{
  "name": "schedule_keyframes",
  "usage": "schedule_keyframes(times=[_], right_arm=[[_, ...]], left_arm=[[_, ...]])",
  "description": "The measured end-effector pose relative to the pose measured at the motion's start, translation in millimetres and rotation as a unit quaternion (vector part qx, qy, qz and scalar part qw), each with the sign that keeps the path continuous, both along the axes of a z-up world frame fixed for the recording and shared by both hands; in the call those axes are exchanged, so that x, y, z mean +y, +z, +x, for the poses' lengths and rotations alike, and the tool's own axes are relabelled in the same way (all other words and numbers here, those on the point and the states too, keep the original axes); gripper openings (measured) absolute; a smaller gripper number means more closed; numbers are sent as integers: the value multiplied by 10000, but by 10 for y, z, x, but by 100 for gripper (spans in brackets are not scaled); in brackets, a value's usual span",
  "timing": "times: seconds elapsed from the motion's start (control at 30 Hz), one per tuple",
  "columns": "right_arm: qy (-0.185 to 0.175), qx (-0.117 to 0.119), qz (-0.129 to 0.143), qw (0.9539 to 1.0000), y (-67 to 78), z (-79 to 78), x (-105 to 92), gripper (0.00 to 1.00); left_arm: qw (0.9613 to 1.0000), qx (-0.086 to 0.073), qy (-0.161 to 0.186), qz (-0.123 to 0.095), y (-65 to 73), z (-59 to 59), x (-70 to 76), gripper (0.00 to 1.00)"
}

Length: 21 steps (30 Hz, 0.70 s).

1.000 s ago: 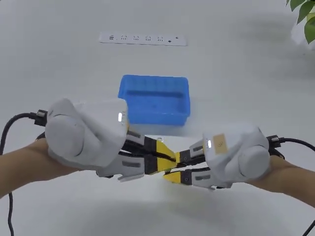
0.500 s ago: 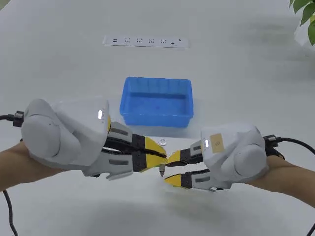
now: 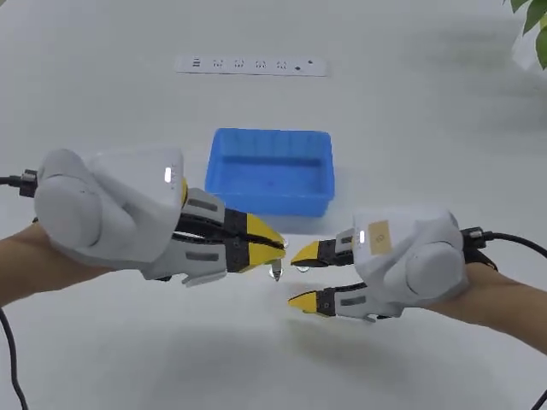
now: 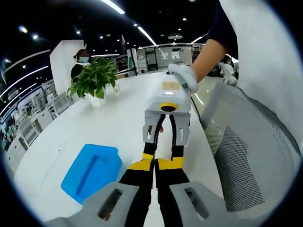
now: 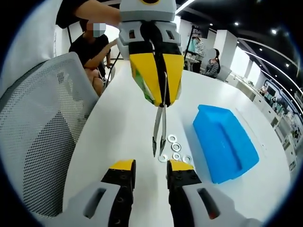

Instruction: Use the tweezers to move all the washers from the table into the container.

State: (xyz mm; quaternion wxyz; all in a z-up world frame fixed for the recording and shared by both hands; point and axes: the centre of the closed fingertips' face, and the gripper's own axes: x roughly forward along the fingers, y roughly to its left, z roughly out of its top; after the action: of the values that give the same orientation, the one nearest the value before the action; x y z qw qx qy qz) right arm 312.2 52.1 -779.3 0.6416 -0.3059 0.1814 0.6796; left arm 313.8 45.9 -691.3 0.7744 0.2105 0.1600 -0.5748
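Note:
My left gripper [image 3: 275,243] is shut on a pair of slim metal tweezers [image 3: 275,272], whose tips point down at the white table. In the right gripper view the left gripper [image 5: 156,71] hangs ahead with the tweezers [image 5: 158,125] just above several steel washers [image 5: 175,147]. The washers lie in a small cluster beside the blue container [image 5: 225,142]. My right gripper [image 3: 297,278] stands open and holds nothing, a short way right of the tweezer tips. Behind both grippers sits the blue container [image 3: 273,171]. In the left gripper view my shut left gripper [image 4: 154,166] faces the right gripper [image 4: 168,94].
A white power strip [image 3: 249,66] lies at the far side of the table [image 3: 410,128]. Plant leaves [image 3: 534,26] reach in at the top right. A grey mesh chair [image 5: 42,137] stands by the table's near edge. People are in the background.
The two grippers, tip to tip a second ago, have drawn apart. The tweezers stayed in the left gripper, and the right gripper's jaws now stand wider.

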Motion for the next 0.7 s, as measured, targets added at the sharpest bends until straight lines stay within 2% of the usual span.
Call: schedule_keyframes(times=[0.07,0.33,0.63,0.7], right_arm=[[44,-111,-52,9999,-25,1,-23,28],[12,37,-57,10000,-67,-46,-34,28],[-17,100,-63,9999,-89,-44,-36,28],[-40,113,-58,9999,-89,-36,-41,28]], left_arm=[[10000,-10,-45,76,-32,-6,2,4],[10000,-37,-21,88,-59,10,31,4],[9999,-85,-39,87,-72,65,11,4],[9999,-31,-53,99,-91,62,7,4]])
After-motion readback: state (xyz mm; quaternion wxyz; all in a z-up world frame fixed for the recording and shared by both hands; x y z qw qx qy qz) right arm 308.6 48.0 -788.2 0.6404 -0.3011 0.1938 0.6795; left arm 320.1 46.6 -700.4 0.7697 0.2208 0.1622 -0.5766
